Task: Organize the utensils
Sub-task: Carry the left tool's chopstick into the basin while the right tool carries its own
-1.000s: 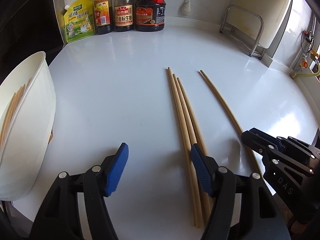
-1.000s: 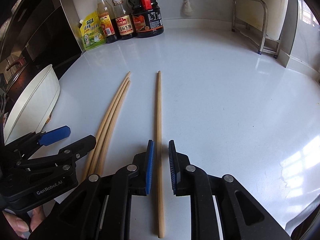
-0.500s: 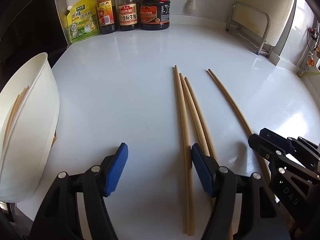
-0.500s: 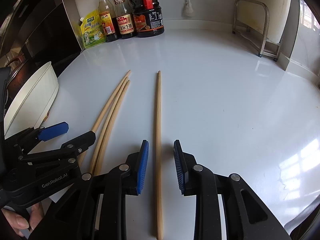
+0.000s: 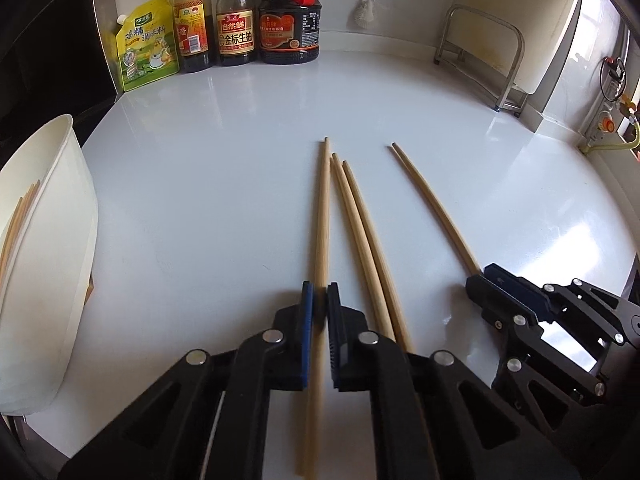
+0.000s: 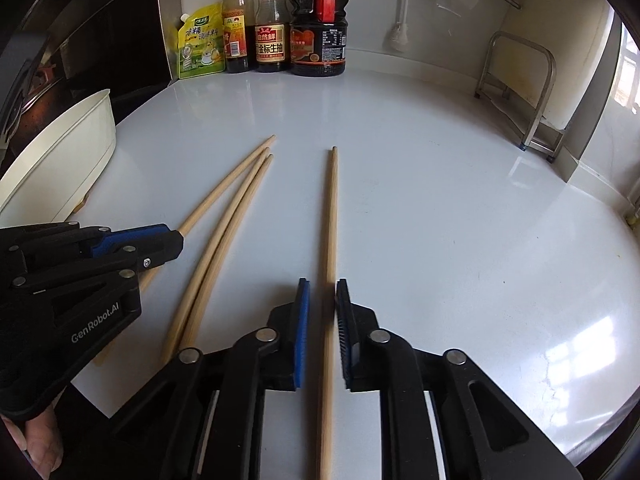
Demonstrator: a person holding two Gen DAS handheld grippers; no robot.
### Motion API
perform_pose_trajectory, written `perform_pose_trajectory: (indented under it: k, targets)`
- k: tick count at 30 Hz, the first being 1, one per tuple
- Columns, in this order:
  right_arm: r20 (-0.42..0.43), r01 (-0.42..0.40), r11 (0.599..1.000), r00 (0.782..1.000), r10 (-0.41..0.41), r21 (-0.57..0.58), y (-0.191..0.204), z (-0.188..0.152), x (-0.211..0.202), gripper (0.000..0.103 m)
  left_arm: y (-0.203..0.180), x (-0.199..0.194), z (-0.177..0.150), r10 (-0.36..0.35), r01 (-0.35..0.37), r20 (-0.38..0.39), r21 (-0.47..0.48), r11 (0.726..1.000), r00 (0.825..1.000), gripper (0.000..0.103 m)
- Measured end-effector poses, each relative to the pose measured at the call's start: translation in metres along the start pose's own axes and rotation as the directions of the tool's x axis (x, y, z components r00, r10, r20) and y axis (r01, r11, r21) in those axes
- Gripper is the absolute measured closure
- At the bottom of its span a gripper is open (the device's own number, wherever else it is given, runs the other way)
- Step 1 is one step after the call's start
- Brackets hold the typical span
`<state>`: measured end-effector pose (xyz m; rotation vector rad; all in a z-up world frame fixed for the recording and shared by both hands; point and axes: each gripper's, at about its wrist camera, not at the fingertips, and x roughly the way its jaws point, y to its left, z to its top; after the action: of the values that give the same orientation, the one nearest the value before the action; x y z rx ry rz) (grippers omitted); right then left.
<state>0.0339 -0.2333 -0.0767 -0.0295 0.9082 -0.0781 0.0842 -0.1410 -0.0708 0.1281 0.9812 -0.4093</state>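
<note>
Several long wooden chopsticks lie on the white counter. In the left wrist view my left gripper (image 5: 320,300) is shut on the leftmost chopstick (image 5: 322,216); two more chopsticks (image 5: 360,232) lie just right of it. A separate chopstick (image 5: 432,208) lies further right, running under my right gripper (image 5: 492,284). In the right wrist view that single chopstick (image 6: 331,216) lies between the fingers of my right gripper (image 6: 320,300), which stands narrowly open around it without pinching. The white holder (image 5: 44,240) at the left has several chopsticks inside.
A yellow seasoning pouch (image 5: 146,42), two sauce bottles (image 5: 234,20) and a dark soy jug (image 5: 290,16) stand at the back wall. A metal rack (image 5: 484,56) stands at the back right. The counter's front edge runs just below the grippers.
My left gripper has shifted right and closed from wide open onto the leftmost chopstick. My right gripper opened slightly from its earlier near-shut stance around the single chopstick.
</note>
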Motion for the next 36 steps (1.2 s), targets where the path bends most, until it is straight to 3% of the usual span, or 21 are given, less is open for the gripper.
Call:
perform_pose_trajectory:
  k: [8, 20, 29, 36]
  targets:
    - [0.011, -0.089, 0.99, 0.996, 0.088, 0.108, -0.016, 0.001, -0.006, 0.097, 0.006, -0.009, -0.006, -0.054, 0.054, -0.017, -0.026, 0.998, 0.998, 0.096]
    - [0.067, -0.173, 0.964, 0.984, 0.163, 0.201, -0.012, 0.006, -0.032, 0.097, 0.023, -0.05, -0.002, -0.096, 0.099, 0.059, -0.047, 0.994, 0.994, 0.096]
    - [0.154, -0.238, 0.96, 0.964, 0.215, 0.146, 0.032, 0.044, -0.066, 0.097, 0.063, -0.097, 0.01, -0.078, 0.093, 0.172, -0.077, 0.993, 0.982, 0.096]
    - [0.2, -0.332, 0.943, 0.927, 0.319, 0.035, 0.104, 0.09, -0.077, 0.097, 0.146, -0.141, 0.011, 0.032, 0.02, 0.262, -0.193, 0.981, 0.965, 0.096]
